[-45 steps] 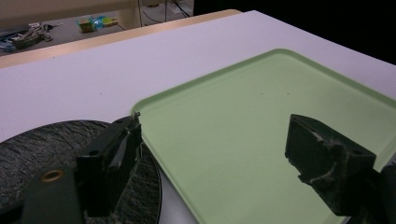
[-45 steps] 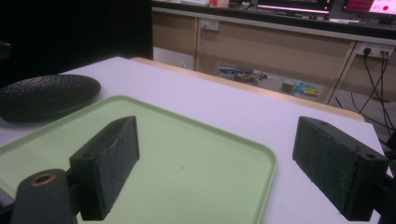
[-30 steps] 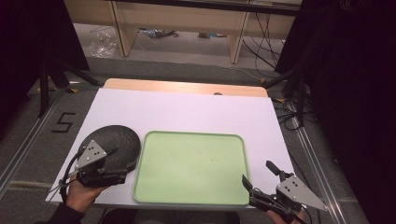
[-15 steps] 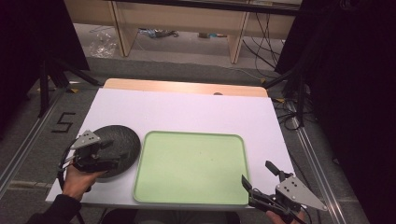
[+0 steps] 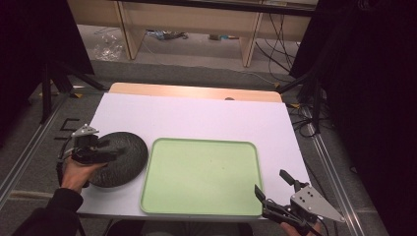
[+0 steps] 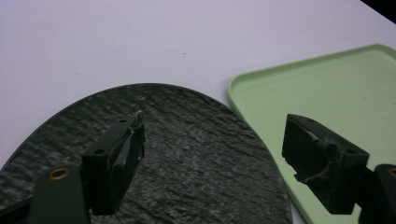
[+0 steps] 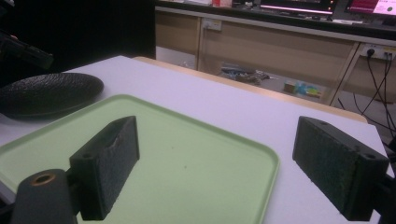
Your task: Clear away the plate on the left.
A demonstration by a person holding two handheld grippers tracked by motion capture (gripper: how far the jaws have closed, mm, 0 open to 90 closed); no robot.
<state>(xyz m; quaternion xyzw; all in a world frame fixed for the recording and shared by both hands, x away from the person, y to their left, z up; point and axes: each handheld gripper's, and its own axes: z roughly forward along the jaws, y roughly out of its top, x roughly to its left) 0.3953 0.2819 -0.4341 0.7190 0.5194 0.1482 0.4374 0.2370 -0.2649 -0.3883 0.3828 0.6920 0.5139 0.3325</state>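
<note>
Black plate (image 5: pixel 120 157) under the wide-open, empty left gripper (image 5: pixel 110 153); contact seemingly none

white table (image 5: pixel 206 118), tray (image 5: pixel 201 174), dark plate (image 5: pixel 125 155)

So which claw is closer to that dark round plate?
The left claw: it hovers open right over the dark round plate. The right claw is across the green tray, off its near right corner.

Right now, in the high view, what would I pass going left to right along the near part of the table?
Left gripper → dark round plate → green tray → right gripper, jaws open.
</note>
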